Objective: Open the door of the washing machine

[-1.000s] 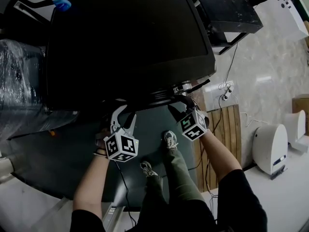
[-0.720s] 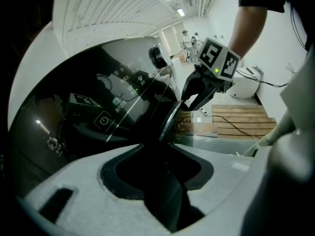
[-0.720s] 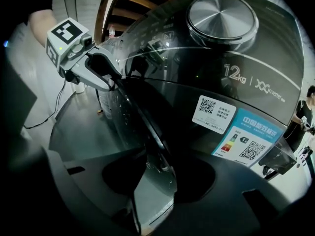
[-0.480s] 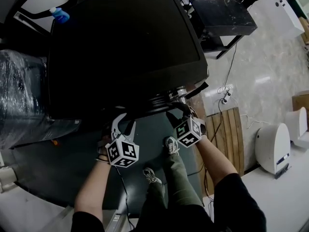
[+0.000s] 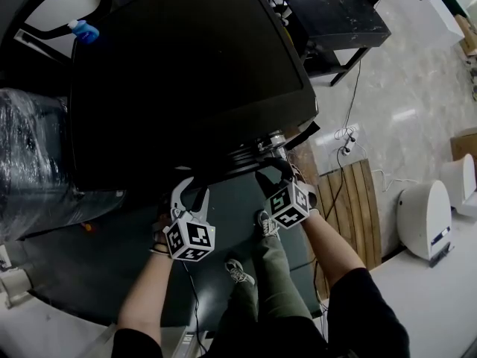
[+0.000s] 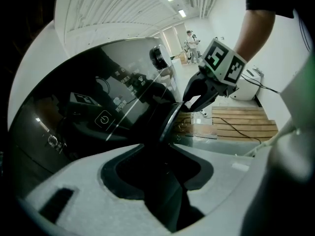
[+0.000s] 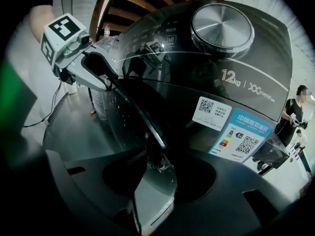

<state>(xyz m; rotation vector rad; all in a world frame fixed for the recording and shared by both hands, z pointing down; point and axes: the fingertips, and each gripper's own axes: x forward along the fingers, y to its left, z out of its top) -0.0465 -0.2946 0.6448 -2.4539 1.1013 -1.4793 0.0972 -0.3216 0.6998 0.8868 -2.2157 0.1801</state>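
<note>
**Door rim (image 7: 142, 117) being clamped by both grippers**

The washing machine (image 5: 194, 73) is filling the head view from the middle up to 12 o'clock, its black top facing the camera. The person is standing at its 6 o'clock side. The door rim is sitting on that front face, just under the top's lower edge.

The left gripper (image 5: 192, 189) is reaching in at the machine's 7 o'clock. In the left gripper view its white jaws are pressing on the dark rim running between them.

The right gripper (image 5: 270, 173) is biting at the machine's 5 o'clock. Its black jaws have just been closing, and the glossy rim is lying between them with the pads bearing on it.

Each gripper is showing in the other's view, holding the same curved rim at a separate spot. How far the door is standing off the front I cannot tell.

In the right gripper view a silver dial (image 7: 221, 28) is shining at 1 o'clock and an energy label (image 7: 240, 140) is sitting at 4 o'clock. In the head view a blue bottle (image 5: 83, 30) is standing at 10 o'clock, beyond the machine. A wooden pallet (image 5: 346, 200) is lying on the floor at 4 o'clock.
</note>
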